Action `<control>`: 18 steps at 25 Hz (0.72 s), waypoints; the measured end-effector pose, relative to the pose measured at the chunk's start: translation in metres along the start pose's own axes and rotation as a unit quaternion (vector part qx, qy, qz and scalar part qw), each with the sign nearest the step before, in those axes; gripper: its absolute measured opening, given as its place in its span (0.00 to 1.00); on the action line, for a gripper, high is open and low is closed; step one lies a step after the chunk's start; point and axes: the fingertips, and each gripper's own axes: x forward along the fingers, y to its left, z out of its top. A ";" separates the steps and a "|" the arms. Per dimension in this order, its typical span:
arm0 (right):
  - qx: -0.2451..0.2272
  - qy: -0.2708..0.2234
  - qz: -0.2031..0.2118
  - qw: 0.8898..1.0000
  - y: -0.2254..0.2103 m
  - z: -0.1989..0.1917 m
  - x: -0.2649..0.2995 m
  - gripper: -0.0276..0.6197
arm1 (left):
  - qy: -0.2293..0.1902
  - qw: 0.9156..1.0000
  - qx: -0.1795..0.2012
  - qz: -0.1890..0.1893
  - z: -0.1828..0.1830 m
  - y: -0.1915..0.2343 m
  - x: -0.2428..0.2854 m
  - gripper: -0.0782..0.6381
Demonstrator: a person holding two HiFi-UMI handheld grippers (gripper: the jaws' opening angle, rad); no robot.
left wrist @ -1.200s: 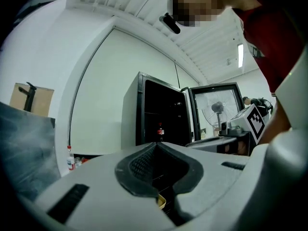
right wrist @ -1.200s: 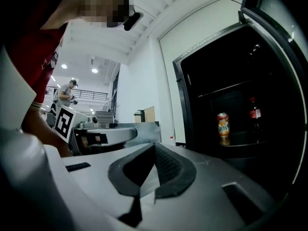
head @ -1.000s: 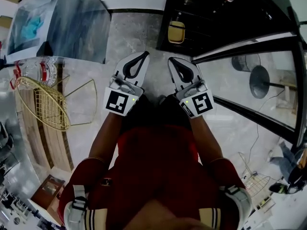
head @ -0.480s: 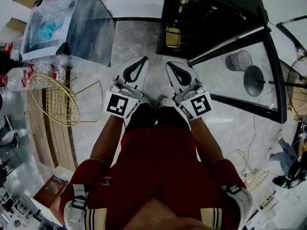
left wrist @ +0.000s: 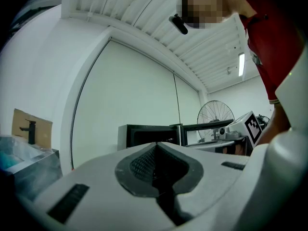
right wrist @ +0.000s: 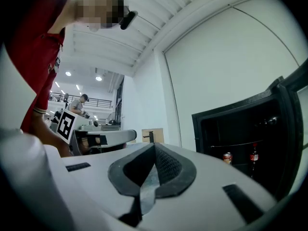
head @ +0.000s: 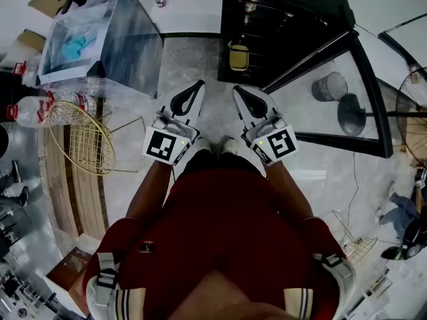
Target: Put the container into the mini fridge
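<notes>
My left gripper (head: 190, 95) and right gripper (head: 245, 99) sit closed, empty. I'd open 1 first (mini fridge (head: 273, 19) door stands open).

mini fridge (head: 293, 29): cut off at top edge | fan (head: 413, 115): cut off at right edge

Floor (head: 193, 65): grey marble. Left: a gold wire basket (head: 83, 139) lies just beside clear bottles (head: 33, 111) with red labels; beyond them is a glass case (head: 130, 35) with something blue inside. Right: a grey bin (head: 330, 85) stands near a round stand base (head: 351, 114). Background: a fan (left wrist: 215, 117) and a cardboard sheet (left wrist: 20, 121) behind a black tap (left wrist: 30, 129).
</notes>
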 end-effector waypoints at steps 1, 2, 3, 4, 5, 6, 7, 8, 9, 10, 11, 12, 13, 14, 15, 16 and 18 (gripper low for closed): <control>-0.001 -0.002 -0.001 1.000 0.000 0.002 -0.003 0.04 | 0.002 1.000 -0.002 0.000 0.001 -0.003 0.000 0.12; -0.001 -0.003 -0.002 1.000 -0.001 0.003 -0.006 0.04 | 0.009 1.000 -0.003 0.000 0.000 -0.005 -0.001 0.12; 0.001 -0.005 -0.004 1.000 -0.002 0.004 -0.010 0.04 | 0.013 1.000 -0.003 0.000 0.000 -0.008 -0.001 0.12; 0.003 -0.007 -0.006 1.000 -0.003 0.004 -0.013 0.04 | 0.006 1.000 -0.003 -0.003 0.002 -0.010 -0.001 0.12; 0.005 -0.009 -0.007 1.000 -0.004 0.005 -0.015 0.04 | -0.002 1.000 -0.003 -0.005 0.005 -0.013 0.000 0.12; 0.006 -0.010 -0.009 1.000 -0.006 0.005 -0.018 0.04 | -0.007 1.000 -0.002 -0.006 0.007 -0.015 0.000 0.12; 0.008 -0.011 -0.011 1.000 -0.007 0.006 -0.020 0.04 | -0.008 1.000 -0.001 -0.007 0.008 -0.016 0.000 0.12; 0.008 -0.012 -0.013 1.000 -0.008 0.006 -0.023 0.04 | -0.009 1.000 -0.001 -0.007 0.008 -0.018 0.000 0.12; 0.008 -0.013 -0.014 1.000 -0.008 0.007 -0.025 0.04 | -0.009 1.000 -0.001 -0.008 0.009 -0.019 0.001 0.12; 0.007 -0.014 -0.016 1.000 -0.009 0.008 -0.028 0.04 | -0.009 1.000 -0.001 -0.009 0.010 -0.021 0.001 0.12; 0.005 -0.015 -0.018 1.000 -0.009 0.009 -0.030 0.04 | -0.009 1.000 -0.001 -0.011 0.010 -0.024 0.003 0.12; 0.003 -0.017 -0.020 1.000 -0.010 0.010 -0.032 0.04 | -0.010 1.000 0.000 -0.013 0.011 -0.026 0.004 0.12; 0.001 -0.017 -0.023 1.000 -0.011 0.010 -0.034 0.04 | -0.010 1.000 0.000 -0.016 0.012 -0.029 0.007 0.12; 0.000 -0.017 -0.025 1.000 -0.013 0.010 -0.036 0.04 | -0.012 1.000 0.001 -0.019 0.013 -0.031 0.009 0.12; -0.001 -0.017 -0.027 1.000 -0.014 0.010 -0.036 0.04 | -0.013 1.000 0.002 -0.022 0.014 -0.034 0.012 0.12; -0.002 -0.016 -0.028 0.999 -0.015 0.010 -0.037 0.04 | -0.014 1.000 0.002 -0.025 0.015 -0.035 0.015 0.12; -0.004 -0.017 -0.029 0.999 -0.017 0.011 -0.039 0.04 | -0.016 0.999 0.003 -0.030 0.017 -0.038 0.019 0.12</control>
